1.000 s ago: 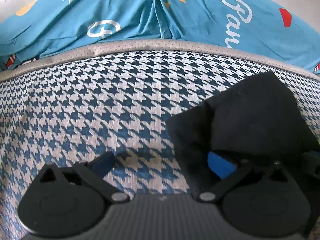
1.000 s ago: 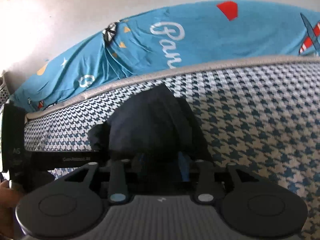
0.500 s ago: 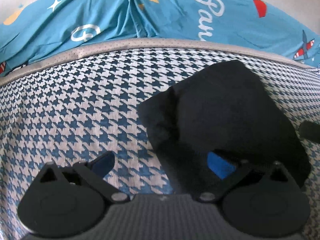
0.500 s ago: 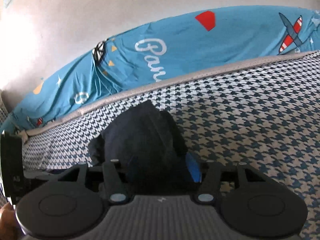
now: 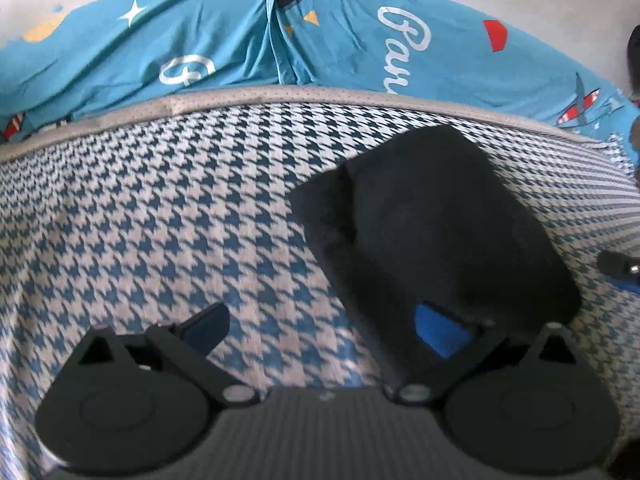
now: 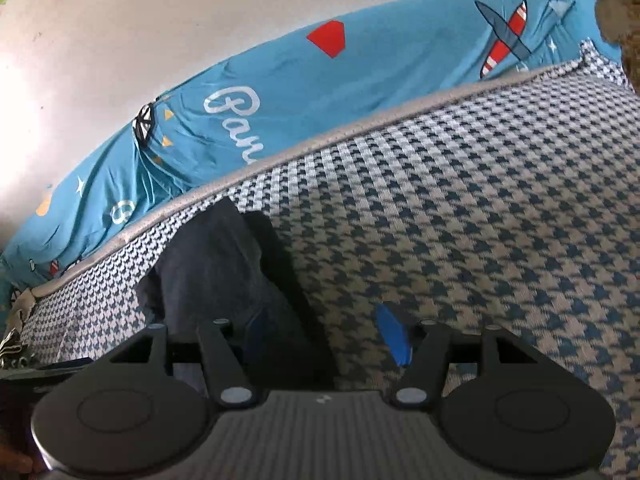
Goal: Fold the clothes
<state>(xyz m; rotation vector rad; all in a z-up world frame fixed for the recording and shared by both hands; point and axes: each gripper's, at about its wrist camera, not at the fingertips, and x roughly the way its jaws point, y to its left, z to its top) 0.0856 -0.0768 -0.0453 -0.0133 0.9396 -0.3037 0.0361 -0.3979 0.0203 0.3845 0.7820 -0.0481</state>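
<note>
A folded black garment [image 5: 432, 220] lies flat on the blue-and-white houndstooth mattress [image 5: 160, 220]. My left gripper [image 5: 322, 330] stands wide open just in front of it. Its right blue pad [image 5: 436, 334] hovers over the garment's near edge, and its left finger [image 5: 208, 326] is over bare mattress. In the right wrist view the same garment [image 6: 216, 264] lies left of centre. My right gripper [image 6: 324, 334] has its jaws opening. The garment's right edge lies between them, but the pads are not pressing on it.
A turquoise sheet [image 5: 240, 40] printed with planes and lettering runs behind the mattress's grey piped edge [image 5: 280, 94], with a pale wall [image 6: 160, 20] beyond. A brown object [image 6: 618, 4] sits at the far right corner. Bare mattress [image 6: 500, 220] stretches right of the garment.
The right gripper's jaws have spread and let go of the black fabric. Both grippers have drawn back, so more of the garment and mattress shows.
</note>
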